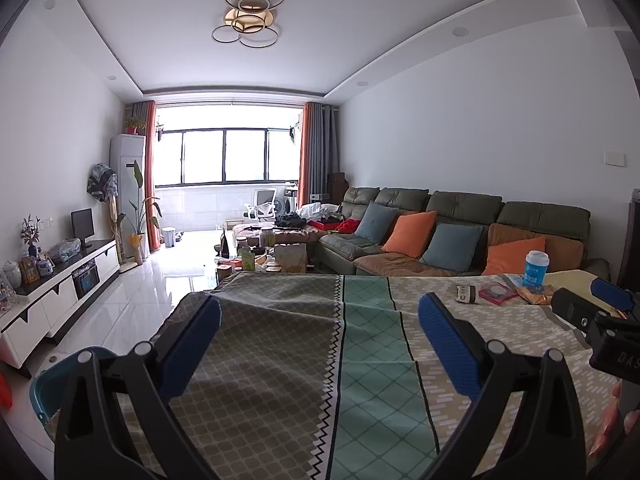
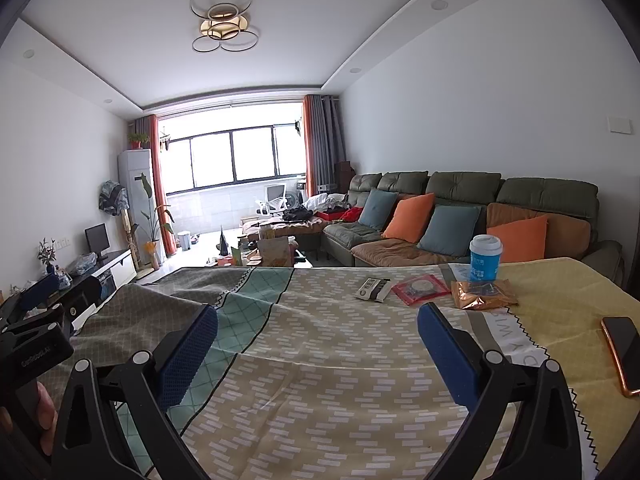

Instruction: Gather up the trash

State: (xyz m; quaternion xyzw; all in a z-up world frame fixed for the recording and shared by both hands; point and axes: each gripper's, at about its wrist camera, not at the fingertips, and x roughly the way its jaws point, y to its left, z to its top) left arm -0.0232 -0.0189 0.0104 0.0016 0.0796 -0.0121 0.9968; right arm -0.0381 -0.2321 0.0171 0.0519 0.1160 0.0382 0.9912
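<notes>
A long living room fills both views, with a bright window (image 2: 236,156) at the far end, upper centre, and a ring-shaped ceiling lamp (image 2: 222,28) above. A green sofa (image 2: 464,216) with orange and blue cushions runs along the right wall; a low white TV cabinet (image 1: 60,292) lines the left. The table (image 2: 320,380) takes up the lower half of each frame under a patterned cloth in grey, green, beige and yellow bands.

The trash sits at the table's far right: a blue paper cup (image 2: 485,258) upright, a gold wrapper (image 2: 482,294) just before it, a red packet (image 2: 420,288) and a black-and-white packet (image 2: 374,289) to their left. A phone (image 2: 624,354) lies at the right edge.

The left gripper (image 1: 320,340) and right gripper (image 2: 318,340) hover over the cloth, fingers spread wide, holding nothing.
</notes>
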